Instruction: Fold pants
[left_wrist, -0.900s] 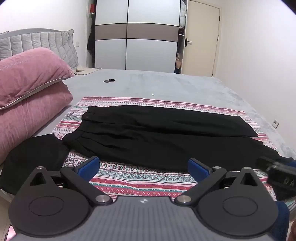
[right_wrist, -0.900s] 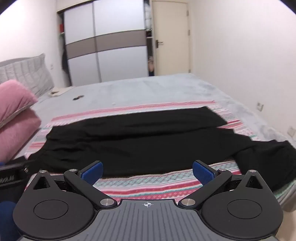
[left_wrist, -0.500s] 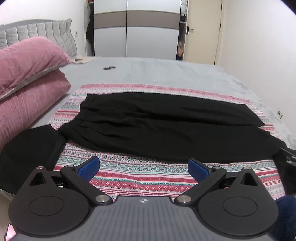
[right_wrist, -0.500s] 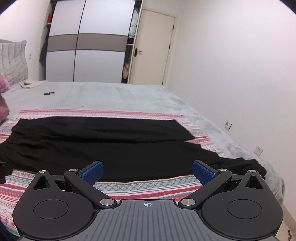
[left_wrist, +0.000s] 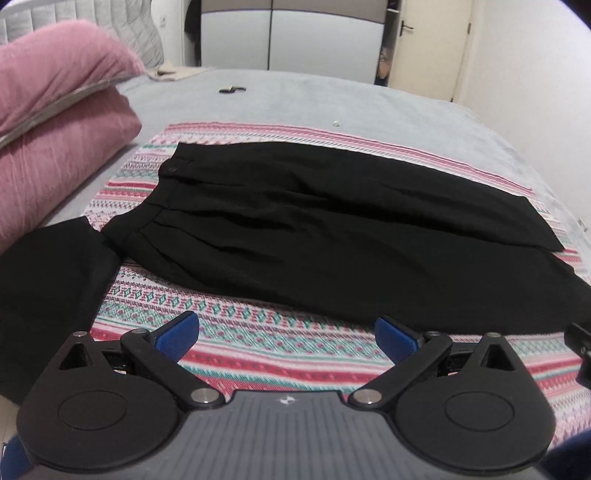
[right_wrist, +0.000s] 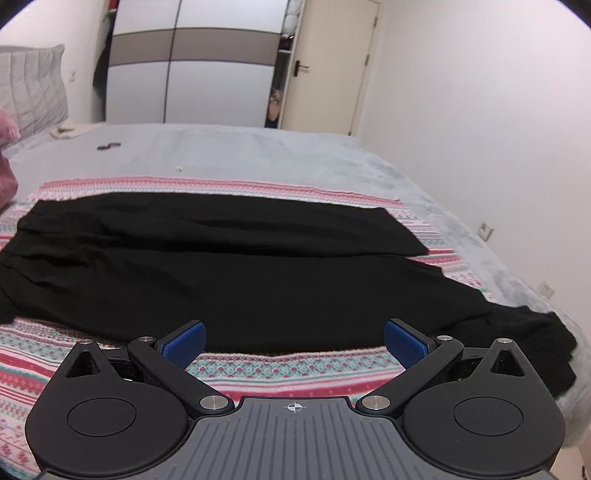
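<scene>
Both spread tools now nearer black pants, pink pillows alongside

The pants are showing plain black, with no pattern. The blanket under them is running in bands of pink, red, white and teal, with small diamond motifs. The bed cover beyond is showing plain pale grey. The pillows at the far left are showing dusty pink. Another cloth at the near left is lying plain black. The wardrobe is showing white with a brown band across it. The gripper pads are showing bright blue on black arms.
</scene>
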